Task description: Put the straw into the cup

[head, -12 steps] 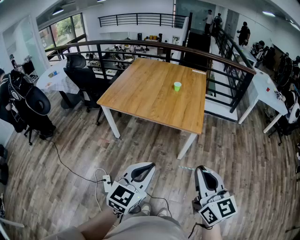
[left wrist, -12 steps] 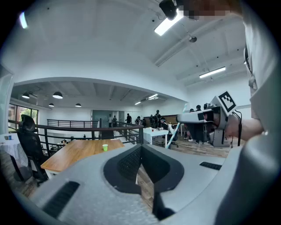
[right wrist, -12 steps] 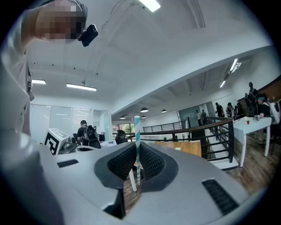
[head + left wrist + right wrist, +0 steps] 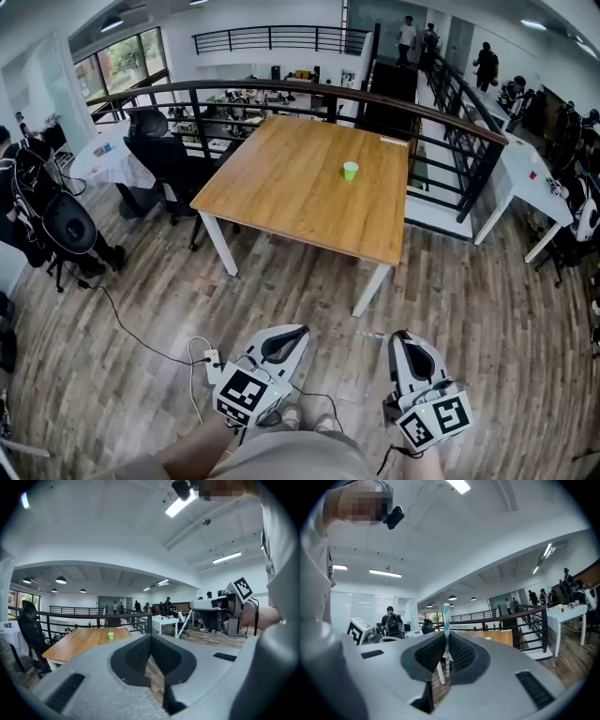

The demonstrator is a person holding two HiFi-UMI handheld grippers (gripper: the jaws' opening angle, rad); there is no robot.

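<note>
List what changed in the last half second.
Hardly anything. The head view shifted a touch, so the table and cup sit slightly left in frame, and background people walked on. The left gripper, shut and empty, and the right gripper, shut on the straw, stayed low, side by side.

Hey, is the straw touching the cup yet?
Apart. The right gripper view shows the straw clamped in the right gripper, while the head view shows the cup far off on the table.

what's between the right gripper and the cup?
Head view: from the right gripper, wood floor, then the table's near edge and bare tabletop up to the cup.
</note>
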